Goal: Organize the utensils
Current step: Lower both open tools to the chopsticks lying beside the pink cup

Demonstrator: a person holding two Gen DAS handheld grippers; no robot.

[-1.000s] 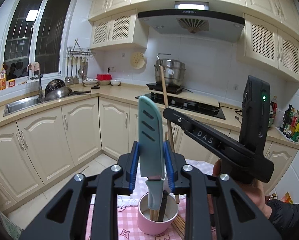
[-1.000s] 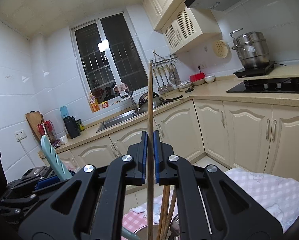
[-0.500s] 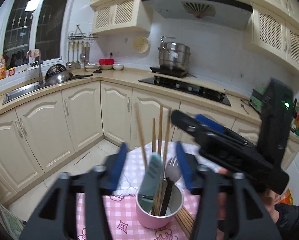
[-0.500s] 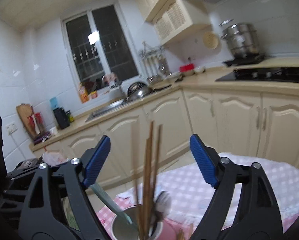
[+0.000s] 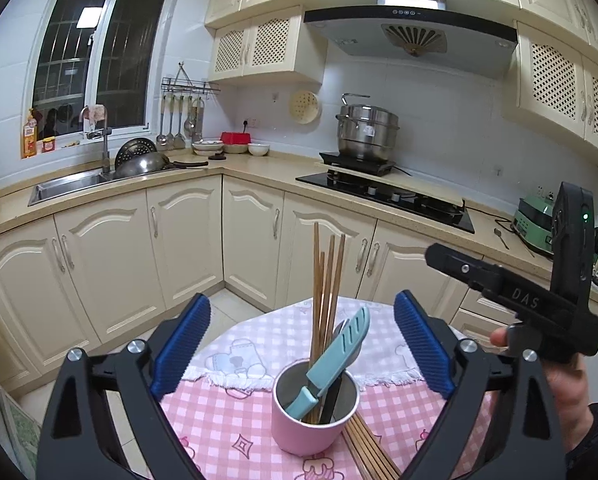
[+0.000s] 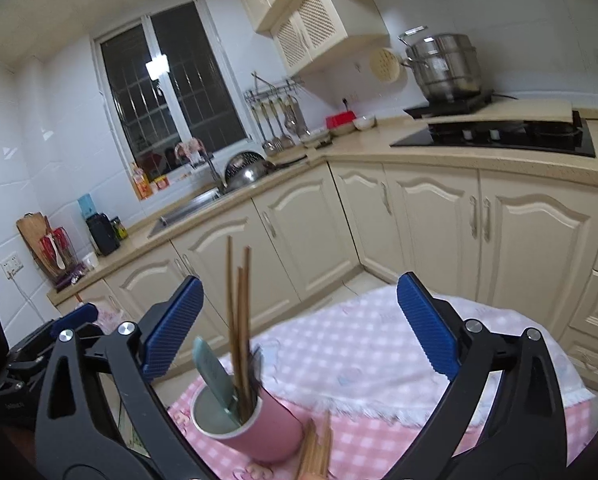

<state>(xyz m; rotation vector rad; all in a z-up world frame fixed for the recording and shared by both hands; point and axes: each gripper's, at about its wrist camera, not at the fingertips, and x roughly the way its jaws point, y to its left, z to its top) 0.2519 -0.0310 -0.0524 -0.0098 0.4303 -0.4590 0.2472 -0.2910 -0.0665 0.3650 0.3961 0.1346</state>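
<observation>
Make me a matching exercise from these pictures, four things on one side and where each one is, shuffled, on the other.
Things:
1. teal knife
2. loose chopsticks
3. steel pot
4. pink cup

Places:
A. on the stove
B. standing on the checked tablecloth
C. leaning inside the cup
D. lying flat beside the cup

Pairs: 1-C, 2-D, 3-A, 4-B
</observation>
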